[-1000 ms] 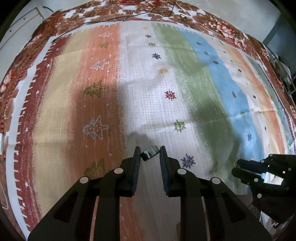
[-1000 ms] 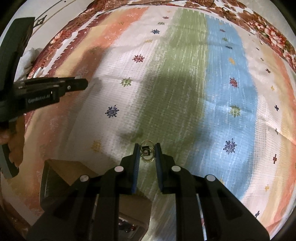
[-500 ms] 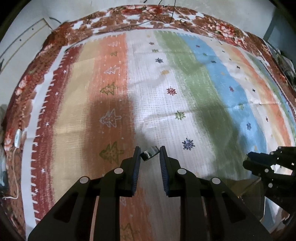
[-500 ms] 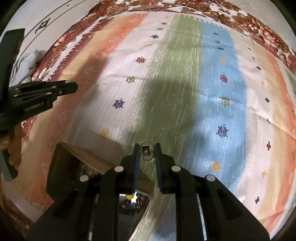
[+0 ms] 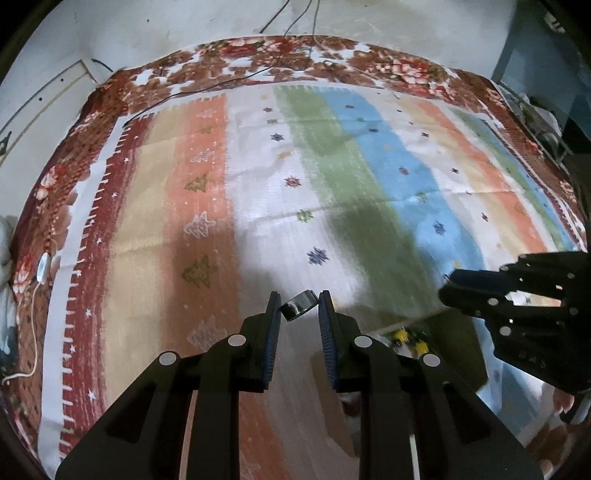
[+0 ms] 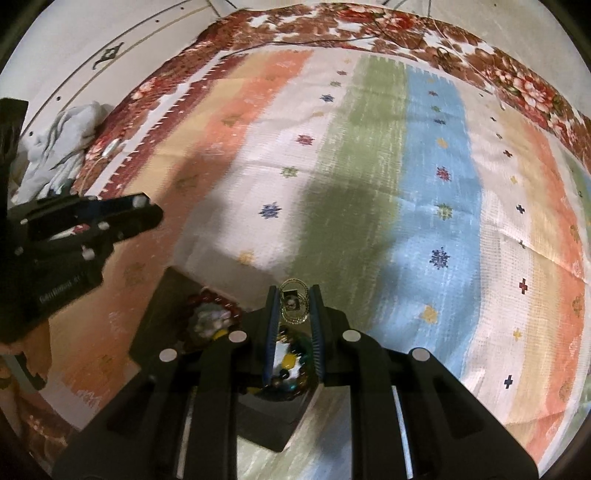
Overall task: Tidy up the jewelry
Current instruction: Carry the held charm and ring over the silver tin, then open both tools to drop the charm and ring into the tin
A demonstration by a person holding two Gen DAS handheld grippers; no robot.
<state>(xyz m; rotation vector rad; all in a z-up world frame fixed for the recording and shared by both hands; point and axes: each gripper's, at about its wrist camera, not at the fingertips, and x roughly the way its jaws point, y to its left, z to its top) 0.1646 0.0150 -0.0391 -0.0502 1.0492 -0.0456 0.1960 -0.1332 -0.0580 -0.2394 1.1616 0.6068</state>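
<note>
Fingers (image 5: 271, 325) of your left gripper (image 5: 298, 306) are sitting narrowly apart, pinching a dark glossy ring (image 5: 300, 304) at their tips; your right gripper (image 6: 293, 304) is clamping a gold wire earring (image 6: 293, 302) between nearly closed fingers (image 6: 272, 317). Your right wrist view is showing what the left barely catches: a dark open jewelry box (image 6: 155, 314) lying under that gripper, holding red beads (image 6: 207, 297) and mixed coloured beads (image 6: 291, 363); the left view is giving only a glimpse of yellow pieces (image 5: 408, 338) beside the right gripper (image 5: 509, 306). Both grippers are hovering above a striped bedspread (image 5: 343, 184) with small snowflake and tree motifs, edged by a red floral blanket (image 5: 332, 59); a pale wall (image 5: 184, 26) is standing beyond, and crumpled white cloth (image 6: 62, 147) is lying at the bed's left edge.
</note>
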